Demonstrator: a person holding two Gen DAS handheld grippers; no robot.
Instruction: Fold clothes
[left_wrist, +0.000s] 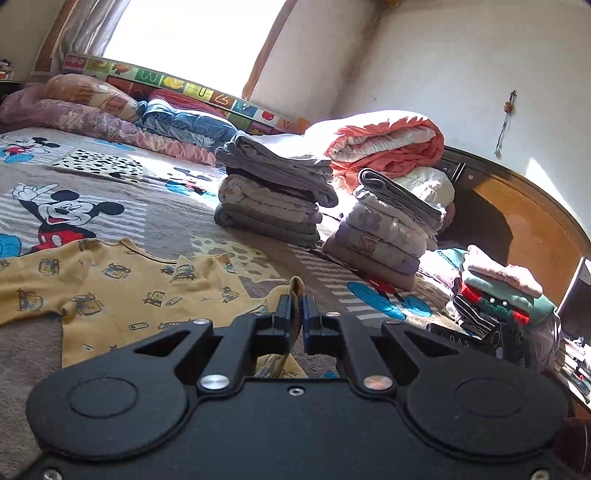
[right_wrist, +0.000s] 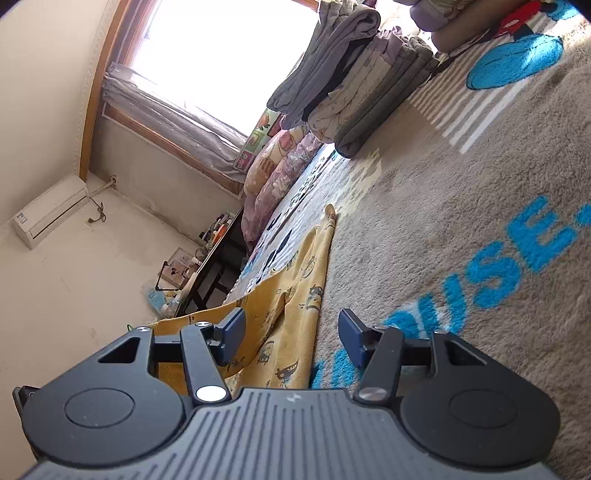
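A yellow printed garment (left_wrist: 110, 280) lies spread on the grey cartoon-mouse bedspread (left_wrist: 173, 218), at the left and middle of the left wrist view. My left gripper (left_wrist: 297, 306) is shut on a raised fold of its edge, which sticks up between the pads. In the right wrist view, which is rolled sideways, the same yellow garment (right_wrist: 288, 306) runs away along the bedspread (right_wrist: 461, 221). My right gripper (right_wrist: 291, 314) stands open low over the bed. The garment's edge lies between its jaws, near the left finger (right_wrist: 232, 332), and the pads do not press on it.
Two stacks of folded clothes (left_wrist: 273, 195) (left_wrist: 391, 229) stand mid-bed, with a rolled orange quilt (left_wrist: 384, 144) behind them. A smaller folded pile (left_wrist: 506, 291) sits at the right by the wooden headboard (left_wrist: 524, 221). Pillows (left_wrist: 85, 99) line the window side.
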